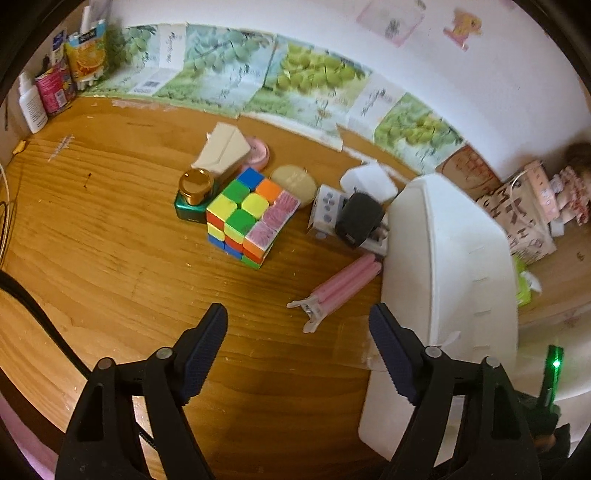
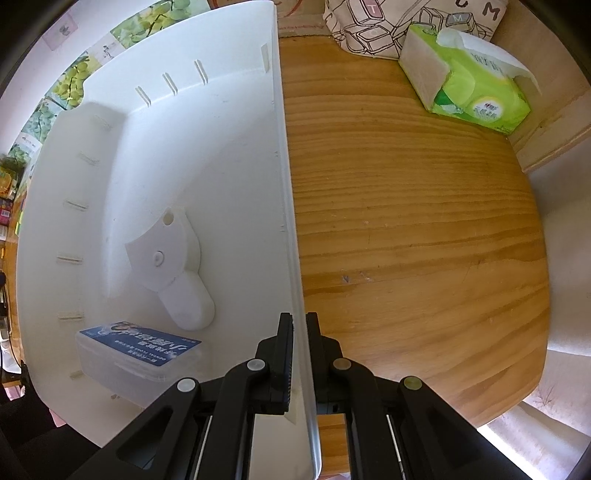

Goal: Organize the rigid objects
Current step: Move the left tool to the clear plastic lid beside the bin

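Left gripper (image 1: 297,325) nearest in its own view, jaws spread wide with nothing between them, poised above bare wooden tabletop (image 1: 110,258). Just beyond the fingertips, a pair of pink clips (image 1: 340,286) lying flat, far ends close to the wall of the white plastic bin (image 1: 450,266). Further out, a multicoloured puzzle cube (image 1: 249,216) standing on the wood, with a gold-lidded jar (image 1: 195,186) on a green base touching or nearly touching its left side. Right of the cube, a small white printed box (image 1: 327,210) and a black blocky item (image 1: 358,219) leaning against it, both close to the bin. Behind the cube, a round pale disc (image 1: 295,181), a pink round tin (image 1: 258,153) and a tilted beige envelope-like packet (image 1: 225,147). At the far edge, grape-printed sheets (image 1: 314,74) propped along the wall; bottles and cartons (image 1: 55,81) in the far-left corner.

Right gripper (image 2: 299,321) pointing straight down, clamped tight on the bin's thin side wall (image 2: 291,258), one finger inside, one outside. Inside the bin near the gripper, a clear case with a blue label (image 2: 136,347) on the floor; a little further in, a white plastic fitting (image 2: 173,266), apart from the case. Outside the bin, far across the wood, a green tissue pack (image 2: 469,81) and a patterned bag (image 2: 369,26) behind it.
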Demonstrator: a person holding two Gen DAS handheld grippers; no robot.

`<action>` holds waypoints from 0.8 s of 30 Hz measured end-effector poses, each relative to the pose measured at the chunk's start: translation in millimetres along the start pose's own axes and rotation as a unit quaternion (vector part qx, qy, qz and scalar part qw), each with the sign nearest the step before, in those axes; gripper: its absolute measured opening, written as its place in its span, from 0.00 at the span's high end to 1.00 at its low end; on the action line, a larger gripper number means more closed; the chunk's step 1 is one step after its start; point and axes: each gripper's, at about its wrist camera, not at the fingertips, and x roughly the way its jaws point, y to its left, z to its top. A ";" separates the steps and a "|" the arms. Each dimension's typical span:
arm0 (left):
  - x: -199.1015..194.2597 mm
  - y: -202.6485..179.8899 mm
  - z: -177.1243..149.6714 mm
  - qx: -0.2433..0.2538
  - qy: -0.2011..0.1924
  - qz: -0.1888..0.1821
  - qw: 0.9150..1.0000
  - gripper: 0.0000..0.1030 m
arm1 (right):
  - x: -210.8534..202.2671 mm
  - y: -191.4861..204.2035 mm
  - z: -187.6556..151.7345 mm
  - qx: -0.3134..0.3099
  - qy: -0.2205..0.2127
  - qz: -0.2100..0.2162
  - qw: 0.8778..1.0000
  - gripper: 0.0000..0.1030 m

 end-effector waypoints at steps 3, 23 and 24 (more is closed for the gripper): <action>10.8 -4.5 0.9 0.009 0.024 0.003 1.000 0.20 | 0.6 -1.8 1.7 0.004 0.002 0.002 1.000 0.94; 51.6 -35.0 -5.1 0.051 0.128 -0.033 0.990 0.20 | 12.8 -19.6 16.0 0.019 0.019 0.010 1.000 0.94; 52.0 -35.2 -4.8 0.049 0.129 -0.034 0.990 0.20 | 14.2 -20.7 16.8 0.019 0.020 0.010 1.000 0.94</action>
